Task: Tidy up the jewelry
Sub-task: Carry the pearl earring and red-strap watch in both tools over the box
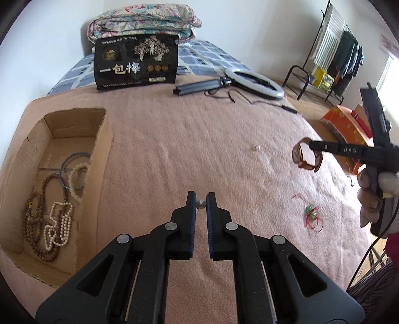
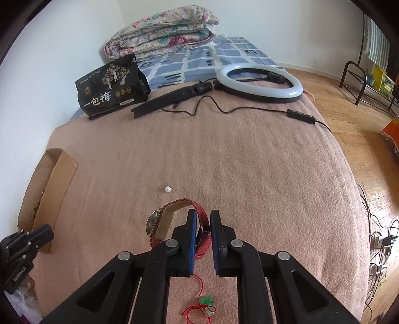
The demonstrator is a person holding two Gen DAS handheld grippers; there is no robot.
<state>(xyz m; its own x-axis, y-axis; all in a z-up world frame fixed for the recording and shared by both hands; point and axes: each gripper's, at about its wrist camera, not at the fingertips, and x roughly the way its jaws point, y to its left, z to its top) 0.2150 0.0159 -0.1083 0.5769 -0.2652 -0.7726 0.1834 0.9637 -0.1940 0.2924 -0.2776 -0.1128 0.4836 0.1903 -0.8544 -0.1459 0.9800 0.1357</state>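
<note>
Pink blanket point(image 1: 174, 139) covers the near part of the bed; blue checked sheet point(image 1: 199, 57) shows at the far end.

Far left, on the blanket: open cardboard box point(image 1: 104, 159). Inside lie brown bead strands point(image 1: 35, 224), a white bead necklace point(image 1: 61, 225), a pale bead bracelet point(image 1: 76, 180) and a thin blue-grey hoop point(image 1: 65, 169), partly overlapping.

Far, left of centre: black snack bag point(image 1: 136, 63) standing upright, folded floral quilt point(image 1: 144, 21) behind it. Right of the bag: folded black tripod point(image 1: 199, 86) joined to a white ring light point(image 1: 254, 83), its cable point(image 2: 224, 109) trailing right across the blanket.

Centre of blanket: one loose pearl-like bead point(image 2: 167, 189), well apart from everything else; open blanket between it and the box.

Left gripper point(image 1: 201, 203): jaws nearly together, pinching a small round pale bead point(image 1: 201, 204) at the fingertips, clear of the blanket and right of the box.

Near right: green charm on red cord point(image 1: 311, 214) lying on the blanket, just below the right gripper in its own view.

Right gripper point(image 2: 201, 225): clenched on the red woven strap of a wristwatch point(image 2: 155, 224). The watch face hangs left of the fingers and the strap loops up and over in front of them; the watch is off the blanket. A person's hand point(image 1: 371, 197) grips the handle.

Far right, off the bed: wooden floor point(image 2: 349, 104), an orange box point(image 1: 346, 124), a black metal rack with clothes point(image 1: 344, 54).
</note>
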